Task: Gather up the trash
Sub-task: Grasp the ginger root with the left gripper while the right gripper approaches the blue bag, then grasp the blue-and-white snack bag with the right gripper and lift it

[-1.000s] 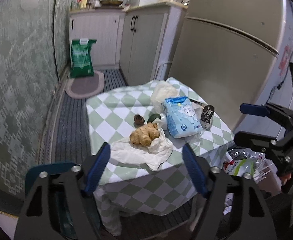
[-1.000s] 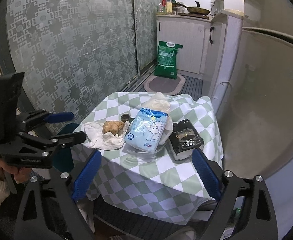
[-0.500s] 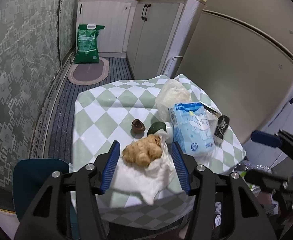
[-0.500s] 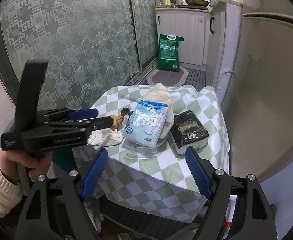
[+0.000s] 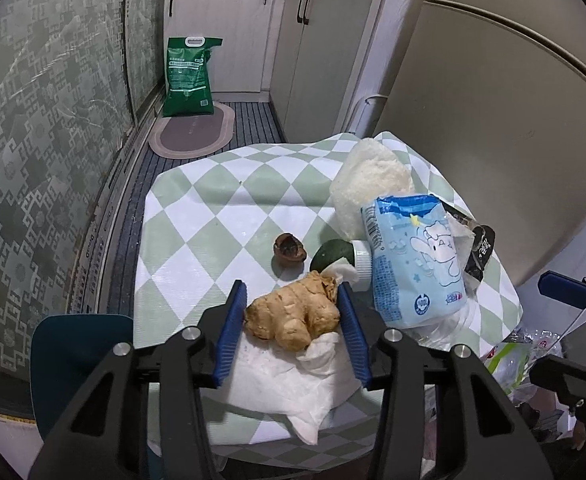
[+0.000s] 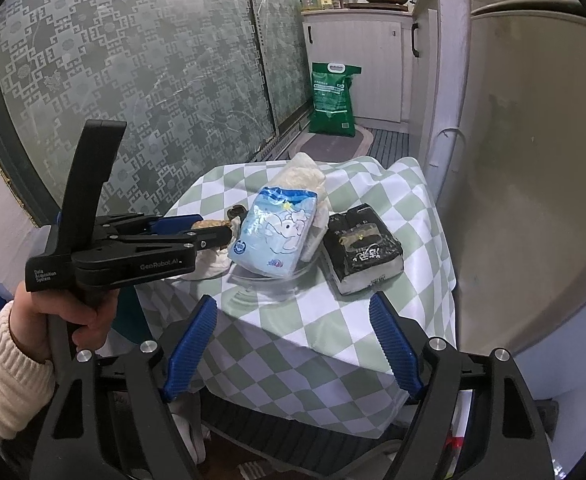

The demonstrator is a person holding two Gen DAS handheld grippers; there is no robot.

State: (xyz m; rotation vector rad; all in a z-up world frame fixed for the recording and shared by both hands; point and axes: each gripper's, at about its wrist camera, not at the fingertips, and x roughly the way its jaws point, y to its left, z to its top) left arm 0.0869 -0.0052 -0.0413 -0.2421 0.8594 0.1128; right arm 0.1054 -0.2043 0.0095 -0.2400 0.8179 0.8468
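Observation:
A knobbly brown ginger root [image 5: 293, 316] lies on a crumpled white tissue [image 5: 293, 384] at the near edge of the checked table [image 5: 213, 208]. My left gripper [image 5: 291, 288] straddles the root, its jaws closing, the blue pads right beside its sides. In the right wrist view the left gripper [image 6: 213, 232] reaches in from the left, held by a hand. My right gripper [image 6: 293, 312] hangs open before the table's front edge with nothing between its fingers. Behind the root lie a small brown shell [image 5: 289, 249], a dark green fruit [image 5: 331, 254] and a blue-white packet [image 5: 413, 264].
A black packet [image 6: 363, 246] and a white plastic bag [image 5: 373, 180] sit on the table's right side. The fridge [image 5: 493, 120] stands close on the right. A blue chair [image 5: 77, 352] is at the near left. A green sack [image 5: 187, 76] and a rug [image 5: 193, 136] lie beyond.
My left gripper has moved forward and down over the table edge, and its jaws have narrowed around the ginger root. The right gripper has narrowed slightly and stayed in place.

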